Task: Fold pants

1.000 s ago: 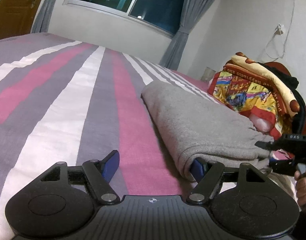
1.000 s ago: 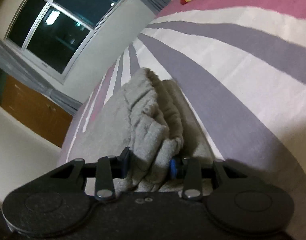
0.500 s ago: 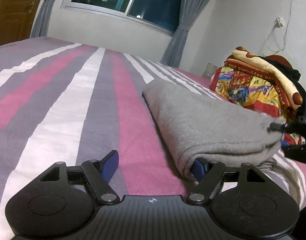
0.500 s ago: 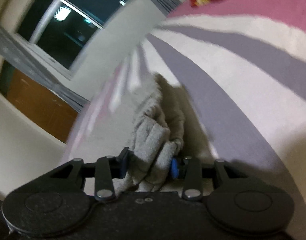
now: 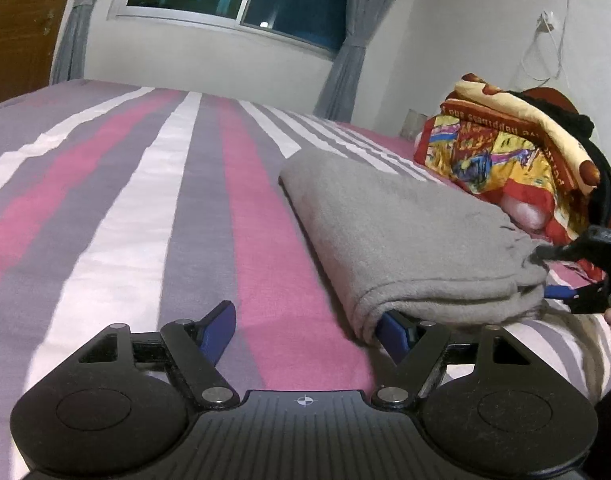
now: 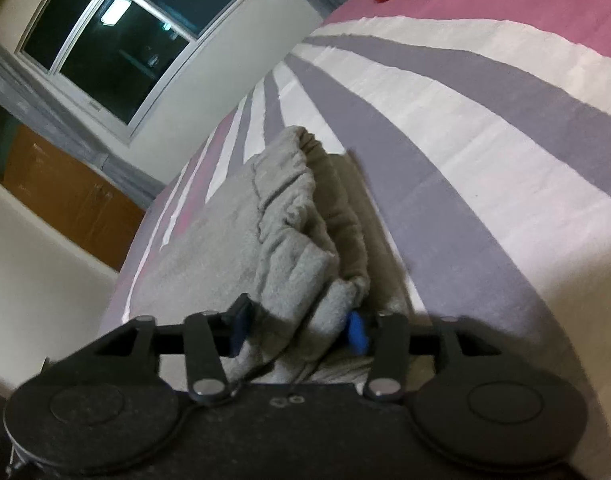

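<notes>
1. The right gripper (image 6: 299,330) has just been opening: its jaws stand wider than half a second ago. The bunched grey fabric lies loose between them, apparently no longer squeezed.
2. The left gripper (image 5: 305,330) has open jaws, unchanged from a second ago. Its right finger (image 5: 393,330) is tucked under the near corner of the fold; its left finger (image 5: 217,326) rests over bare sheet.
3. The folded grey pants (image 5: 397,240) lie as a compact stack on the striped bedsheet (image 5: 177,200), at 1 o'clock from the left gripper.
4. A colourful blanket (image 5: 501,160) sits at 2 o'clock, beyond the pants.
5. Judgement: release on the right suggests the last fold is laid; withdrawal of both grippers remains.
</notes>
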The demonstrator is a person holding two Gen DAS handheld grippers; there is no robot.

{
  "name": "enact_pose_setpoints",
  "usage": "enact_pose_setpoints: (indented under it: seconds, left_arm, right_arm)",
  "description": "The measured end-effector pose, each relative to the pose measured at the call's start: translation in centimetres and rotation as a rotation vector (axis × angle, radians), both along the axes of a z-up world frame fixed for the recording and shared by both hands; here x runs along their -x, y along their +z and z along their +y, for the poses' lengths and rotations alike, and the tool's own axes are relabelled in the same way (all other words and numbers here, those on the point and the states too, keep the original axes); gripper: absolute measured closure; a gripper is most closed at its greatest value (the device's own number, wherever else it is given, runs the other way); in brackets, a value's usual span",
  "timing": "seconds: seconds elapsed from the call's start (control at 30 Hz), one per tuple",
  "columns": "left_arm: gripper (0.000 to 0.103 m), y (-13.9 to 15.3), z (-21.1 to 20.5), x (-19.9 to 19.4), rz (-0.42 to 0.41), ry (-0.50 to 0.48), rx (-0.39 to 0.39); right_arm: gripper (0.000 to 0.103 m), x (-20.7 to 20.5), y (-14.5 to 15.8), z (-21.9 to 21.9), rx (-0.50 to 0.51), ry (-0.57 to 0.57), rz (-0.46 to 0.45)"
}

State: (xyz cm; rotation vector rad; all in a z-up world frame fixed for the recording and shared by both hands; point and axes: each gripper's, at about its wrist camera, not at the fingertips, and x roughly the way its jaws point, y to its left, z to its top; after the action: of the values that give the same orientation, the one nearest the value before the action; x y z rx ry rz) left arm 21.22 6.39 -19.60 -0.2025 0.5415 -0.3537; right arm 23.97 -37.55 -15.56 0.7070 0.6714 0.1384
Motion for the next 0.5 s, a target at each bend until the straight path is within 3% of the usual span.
enact_pose_setpoints:
  seconds: [0.03, 0.07, 0.17, 0.23, 0.4, 0.5]
  left_arm:
    - [0.027, 0.3, 0.4, 0.3, 0.000, 0.001, 0.018]
    - [0.027, 0.6, 0.8, 0.9, -0.017, 0.004, 0.046]
    - [0.027, 2.2, 1.4, 2.5, -0.114, -0.015, 0.129]
    - [0.027, 3.3, 1.0, 2.5, -0.152, -0.021, 0.129]
    - [0.027, 4.3, -1.7, -2.8, -0.071, -0.018, 0.065]
    - [0.027, 2.7, -2.7, -6.4, 0.064, 0.006, 0.035]
  right_arm:
    - [0.022, 0.4, 0.7, -0.2, 0.035, -0.007, -0.017]
    - [0.014, 1.0, 1.4, -0.5, 0.083, -0.016, -0.032]
    - [0.013, 2.1, 3.1, -1.8, 0.164, -0.016, -0.080]
    - [0.012, 2.0, 4.0, -2.3, 0.216, -0.018, -0.105]
    - [0.013, -0.8, 5.1, -0.6, 0.303, 0.024, -0.136]
    - [0.014, -2.6, 4.5, 1.6, 0.413, 0.080, -0.129]
